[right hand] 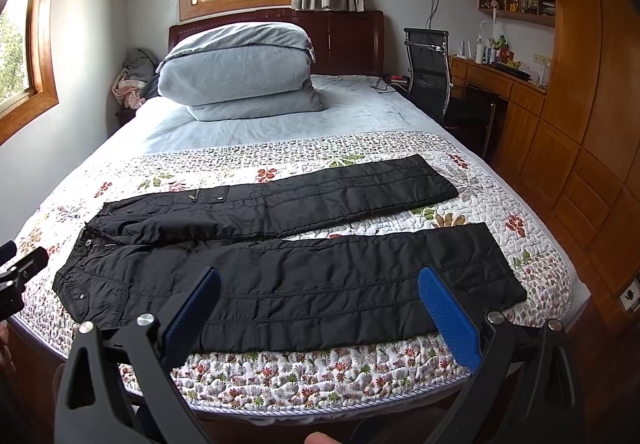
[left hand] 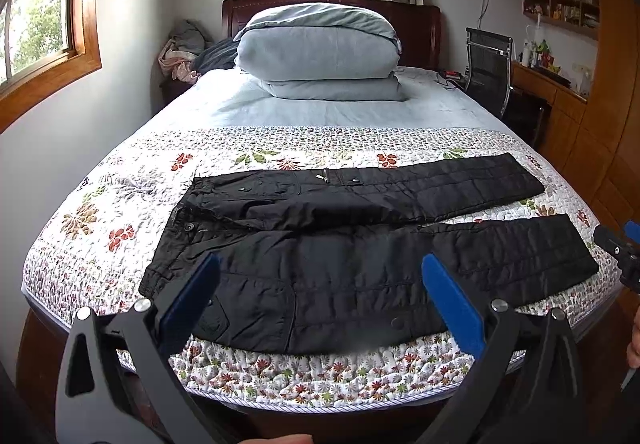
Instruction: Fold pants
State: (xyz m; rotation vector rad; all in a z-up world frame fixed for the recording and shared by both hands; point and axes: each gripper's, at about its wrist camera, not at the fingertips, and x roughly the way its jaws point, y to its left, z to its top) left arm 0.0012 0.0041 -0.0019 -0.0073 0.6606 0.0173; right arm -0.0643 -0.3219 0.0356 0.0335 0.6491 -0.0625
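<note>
Black quilted pants lie spread flat across the foot of the bed, waistband to the left, both legs running right and slightly apart. My left gripper hovers open above the near hip and thigh, blue pads wide apart, holding nothing. My right gripper hovers open over the near leg, nothing between its fingers. Its tip shows at the right edge of the left wrist view, past the near leg's cuff. The left gripper's tip shows at the left edge of the right wrist view, beside the waistband.
The bed has a floral quilt at the foot and a folded grey duvet near the dark headboard. A black office chair and wooden desk stand to the right. A clothes pile sits far left.
</note>
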